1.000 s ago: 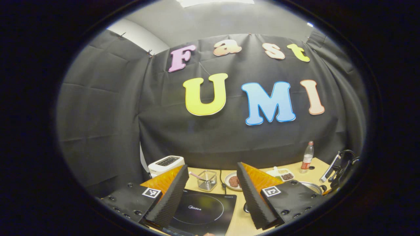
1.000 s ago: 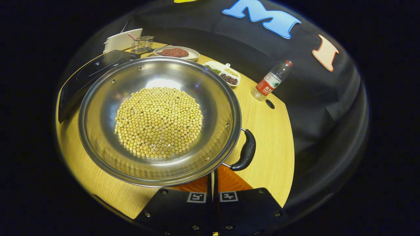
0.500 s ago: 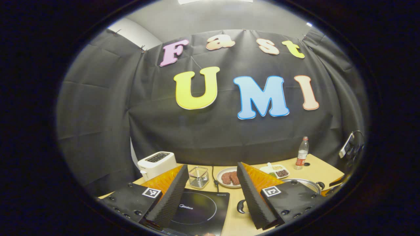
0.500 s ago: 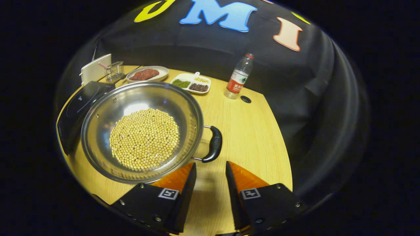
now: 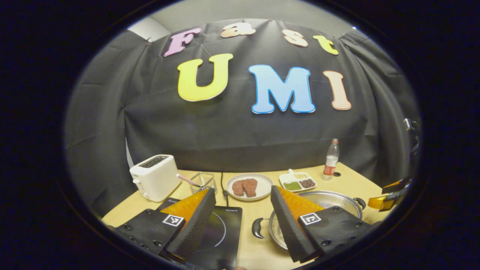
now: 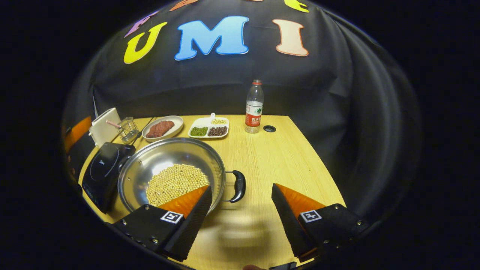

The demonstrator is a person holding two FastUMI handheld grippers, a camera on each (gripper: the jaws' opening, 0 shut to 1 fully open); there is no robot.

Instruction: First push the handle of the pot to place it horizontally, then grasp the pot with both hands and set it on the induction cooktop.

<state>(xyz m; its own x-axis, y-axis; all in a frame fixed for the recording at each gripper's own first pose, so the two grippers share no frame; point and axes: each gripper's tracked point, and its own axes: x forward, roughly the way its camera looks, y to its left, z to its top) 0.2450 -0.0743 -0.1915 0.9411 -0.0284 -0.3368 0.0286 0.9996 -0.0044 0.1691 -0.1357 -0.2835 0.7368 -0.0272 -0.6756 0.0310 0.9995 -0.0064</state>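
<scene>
A steel pot (image 6: 170, 153) holding soybeans (image 6: 176, 182) stands on the wooden table, just right of the black induction cooktop (image 6: 103, 170). Its black right handle (image 6: 239, 186) points sideways to the right, the left handle (image 5: 258, 227) toward the cooktop (image 5: 221, 232). My right gripper (image 6: 242, 189) is open and hovers near the right handle, touching nothing; its left finger overlaps the pot's near rim in the right gripper view. My left gripper (image 5: 242, 195) is open above the cooktop and the pot's left side (image 5: 333, 198). The right gripper's orange finger (image 5: 390, 191) shows at the far right.
Along the back of the table (image 6: 270, 161) stand a white toaster (image 5: 153, 176), a wire basket (image 5: 202, 181), a plate (image 5: 267, 183) with meat, a divided dish (image 5: 285, 180) of beans and a water bottle (image 5: 330, 159). A cable hole (image 6: 269, 128) lies near the bottle.
My right gripper went from shut at the pot's near rim to open and drew back. The pot's handle now points sideways. The left gripper's view dipped, showing more of the table.
</scene>
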